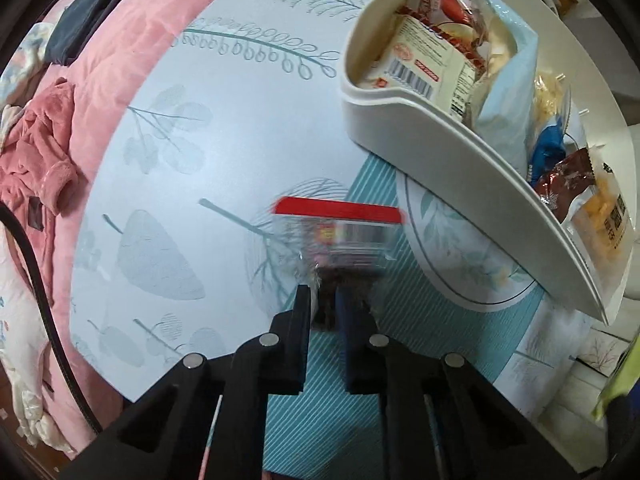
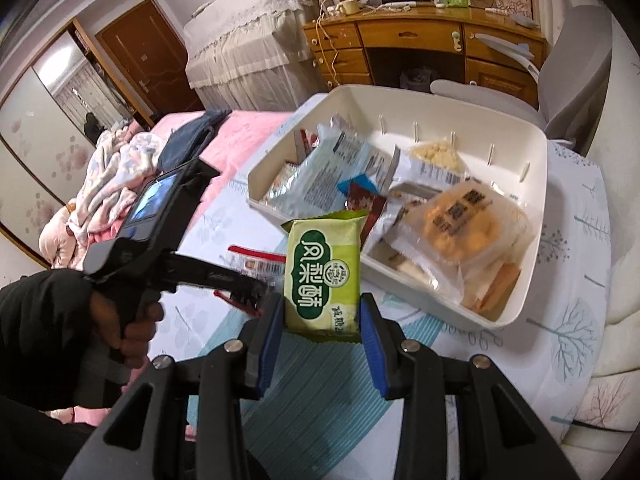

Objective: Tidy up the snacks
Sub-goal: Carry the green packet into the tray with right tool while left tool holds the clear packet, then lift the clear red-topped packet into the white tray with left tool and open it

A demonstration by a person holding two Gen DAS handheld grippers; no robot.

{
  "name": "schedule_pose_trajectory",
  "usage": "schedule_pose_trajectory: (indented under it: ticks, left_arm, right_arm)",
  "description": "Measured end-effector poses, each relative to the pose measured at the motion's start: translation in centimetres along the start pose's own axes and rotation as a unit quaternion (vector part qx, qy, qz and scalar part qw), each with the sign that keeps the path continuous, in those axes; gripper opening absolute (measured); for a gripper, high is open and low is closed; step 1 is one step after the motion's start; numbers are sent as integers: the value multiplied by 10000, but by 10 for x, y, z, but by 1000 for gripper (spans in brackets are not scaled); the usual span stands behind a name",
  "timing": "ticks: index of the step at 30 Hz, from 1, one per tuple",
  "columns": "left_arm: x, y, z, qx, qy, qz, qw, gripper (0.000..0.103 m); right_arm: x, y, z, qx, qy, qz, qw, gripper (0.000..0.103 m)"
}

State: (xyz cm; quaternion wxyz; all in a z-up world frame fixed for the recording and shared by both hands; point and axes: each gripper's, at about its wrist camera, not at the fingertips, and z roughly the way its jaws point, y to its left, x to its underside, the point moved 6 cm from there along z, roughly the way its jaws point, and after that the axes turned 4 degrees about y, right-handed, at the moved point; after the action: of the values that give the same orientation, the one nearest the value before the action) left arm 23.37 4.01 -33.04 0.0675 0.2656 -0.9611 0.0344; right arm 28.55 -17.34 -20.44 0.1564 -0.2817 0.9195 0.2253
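Right wrist view only: gloved hand (image 2: 60, 320) on the handle of the left gripper (image 2: 256, 292), at 9 o'clock; bin interior seen from above; wooden desk (image 2: 424, 48) at 12 o'clock.
Left wrist view only: bin side wall at 2 o'clock; pink bedding (image 1: 100, 80) at 10 o'clock.
Left gripper (image 1: 338, 304): fingers closed, pinching the near edge of a clear red-edged packet (image 1: 340, 232); pkt blurred, lies on the table; long axis runs 9-to-3, red strip at the far side.
Right gripper (image 2: 322, 316): fingers clamp the green snack pack (image 2: 324, 272) by its sides; pack held above the table, just in front of the bin; long axis 6-to-12, printed face twd camera.
White bin (image 2: 536, 184): on the patterned tablecloth (image 2: 576, 320); holds approx. a dozen mixed wrapped snacks, incl. pale blue pack (image 2: 320, 176) and orange pastry pack (image 2: 464, 224); piled loosely, not sorted.
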Motion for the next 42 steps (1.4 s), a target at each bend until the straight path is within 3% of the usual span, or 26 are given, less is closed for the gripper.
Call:
schedule_pose_trajectory:
  ticks: [5,8,11,15,19,21,23,34,37,40,42]
  left_arm:
    - [9,11,8,74,168,-2,9998,12]
    - [18,18,10,87,179,55,9998,27]
    - [14,23,8,157,218,103,9996,36]
    - [10,26,14,127,192,219,9995,61]
    - [6,25,20,91,173,259,9995,74]
    - [5,25,25,81,223,257,9994,75]
    - [2,26,30,122,238,265,9993,78]
    - [-1,13,35,400,215,389,9982,79]
    - [-1,10,36,564,250,339,9975,74]
    - [-1,5,33,644,225,418,9968,61]
    - [0,-2,30,761,237,442,9958,45]
  right_arm:
    - [-13,-9,-4,133,-219,40,9997,38]
    - [-21,-18,-5,225,-327,150,9991,38]
    - [-30,-27,-3,328,-398,265,9983,38]
    - [-41,-36,2,405,-485,357,9974,38]
    - [-50,-45,10,372,-558,563,9962,44]
    - [-51,-48,15,297,-484,721,9958,53]
    - [-51,-50,18,231,-431,833,9953,54]
    - [-40,-54,18,268,-323,1046,9936,54]
    - [-39,-58,17,265,-324,1135,9927,54]
    - [-36,-61,16,312,-319,1177,9921,54]
    - [-35,-62,14,326,-325,1210,9916,54]
